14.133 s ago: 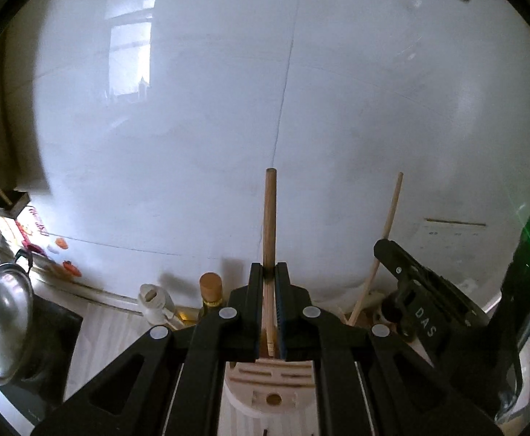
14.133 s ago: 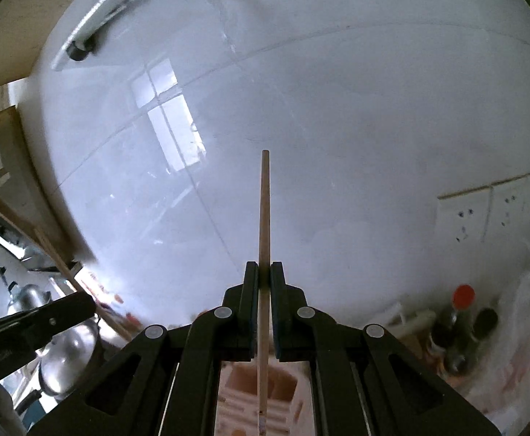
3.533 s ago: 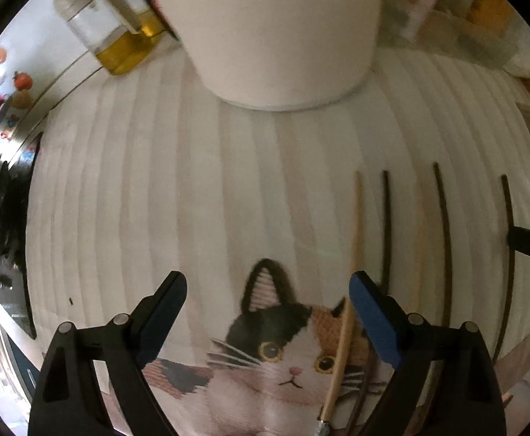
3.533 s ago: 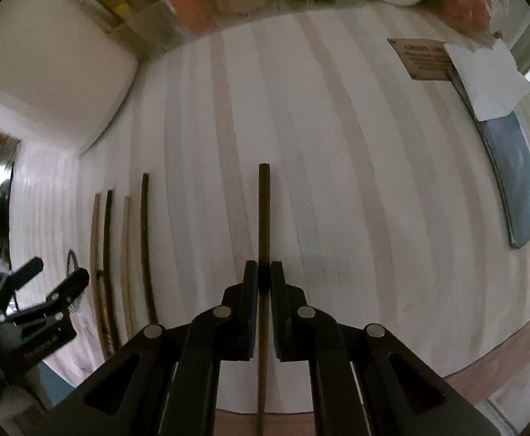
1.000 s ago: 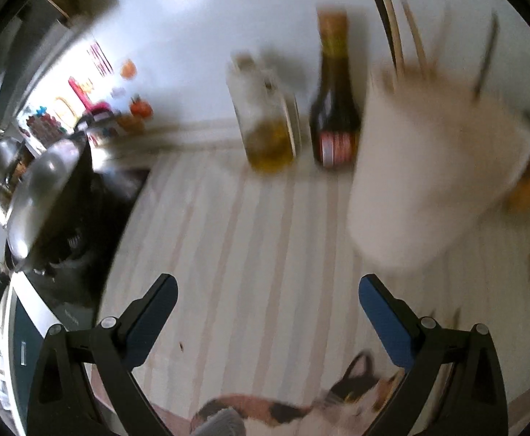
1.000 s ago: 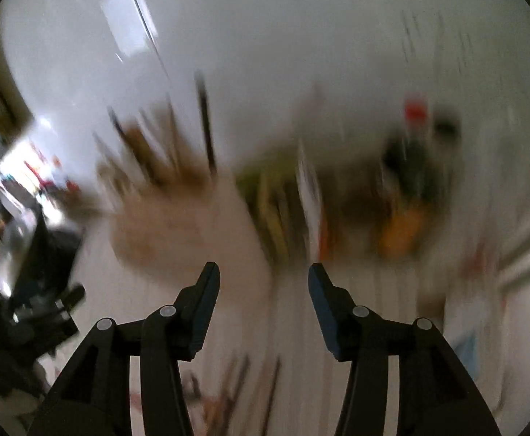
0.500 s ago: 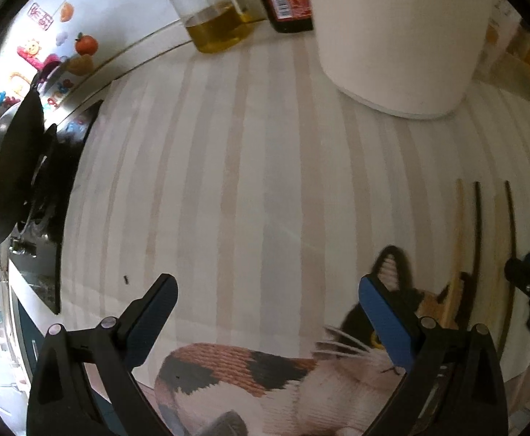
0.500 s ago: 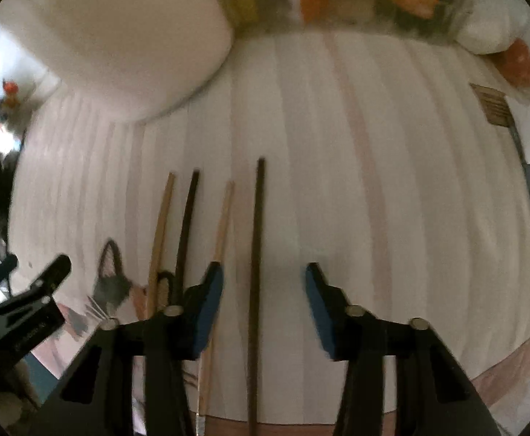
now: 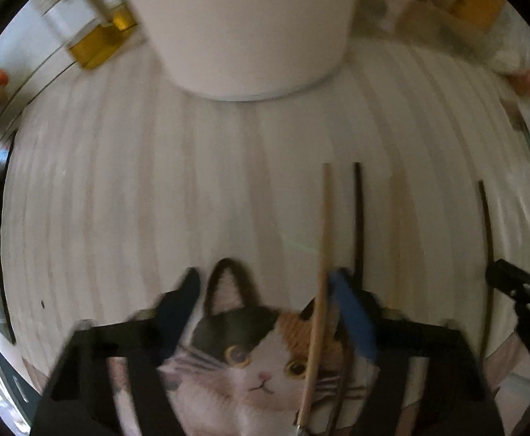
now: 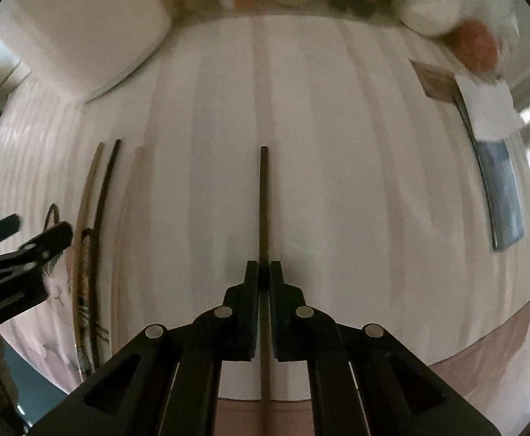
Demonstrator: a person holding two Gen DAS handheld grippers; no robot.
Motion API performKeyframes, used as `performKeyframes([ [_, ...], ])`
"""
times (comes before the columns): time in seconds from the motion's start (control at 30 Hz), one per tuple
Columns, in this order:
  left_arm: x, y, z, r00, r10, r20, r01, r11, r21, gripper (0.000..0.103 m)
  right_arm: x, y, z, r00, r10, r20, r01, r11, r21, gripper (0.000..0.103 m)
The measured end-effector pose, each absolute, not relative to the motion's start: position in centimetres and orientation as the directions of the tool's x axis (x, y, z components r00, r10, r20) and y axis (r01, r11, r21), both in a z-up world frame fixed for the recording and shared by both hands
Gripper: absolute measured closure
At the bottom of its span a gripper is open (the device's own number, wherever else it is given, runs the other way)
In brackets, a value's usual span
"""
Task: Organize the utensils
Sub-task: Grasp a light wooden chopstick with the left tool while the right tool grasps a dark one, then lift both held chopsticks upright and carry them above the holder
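Several chopsticks lie side by side on the striped counter. My right gripper [image 10: 264,272] points down and is shut on a dark chopstick [image 10: 264,200], which lies apart to the right of the others. My left gripper [image 9: 265,305] hangs over the cat-print cloth [image 9: 250,356]. Its jaws are closing with a light wooden chopstick [image 9: 323,247] between them, close to the right blue pad [image 9: 350,316] and far from the left one. A dark chopstick [image 9: 359,218] and a pale one [image 9: 399,236] lie just right of it. The white utensil holder [image 9: 243,29] stands behind.
An oil bottle [image 9: 98,40] stands left of the holder, and blurred jars line the back. In the right wrist view a blue-grey flat object [image 10: 501,189], a white paper [image 10: 490,109] and a brown card [image 10: 435,83] lie at the right. The counter's front edge [image 10: 482,348] is near.
Both grippers swung down from facing the wall to the counter. The right jaws closed on the dark chopstick. The left jaws narrowed around the light chopstick.
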State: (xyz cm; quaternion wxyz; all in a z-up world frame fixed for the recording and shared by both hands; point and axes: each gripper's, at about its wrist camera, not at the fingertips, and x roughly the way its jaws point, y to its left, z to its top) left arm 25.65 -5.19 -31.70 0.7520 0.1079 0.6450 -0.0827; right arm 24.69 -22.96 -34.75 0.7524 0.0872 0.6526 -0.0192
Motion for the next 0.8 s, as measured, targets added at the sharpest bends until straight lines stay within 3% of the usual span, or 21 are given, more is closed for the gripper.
performKeyframes([
  [0.03,25.8,-5.4,-31.5,0.167,0.008,-0.986,0.270,0.961,0.053,0.054,24.7,-23.5,-34.6,0.145,0.096,-0.985,0.155,0.981,0.119,0.098],
  [0.1,26.0,-5.6,-31.2,0.167,-0.023,-0.986,0.278,0.960,0.025,0.090,24.9,-24.3,-34.4,0.139,0.107,-0.984,0.166,0.978,0.130,0.098],
  [0.13,26.1,-5.6,-31.1,0.165,-0.023,-0.986,0.276,0.961,0.024,0.096,24.8,-24.5,-34.2,0.136,0.107,-0.985,0.169,0.977,0.129,0.098],
  [0.37,26.9,-1.5,-30.7,0.170,0.003,-0.985,0.198,0.980,0.038,0.098,26.6,-24.7,-33.5,0.116,0.108,-0.987,0.168,0.978,0.126,0.098],
  [0.63,26.5,-2.2,-29.9,0.208,0.010,-0.978,0.195,0.980,0.052,0.099,28.1,-23.1,-33.5,0.095,-0.004,-0.995,0.068,0.998,0.003,0.097],
  [0.8,25.4,-2.0,-27.0,0.255,-0.027,-0.967,0.193,0.981,0.024,0.099,26.7,-24.9,-32.1,0.164,0.080,-0.983,0.111,0.989,0.099,0.098],
])
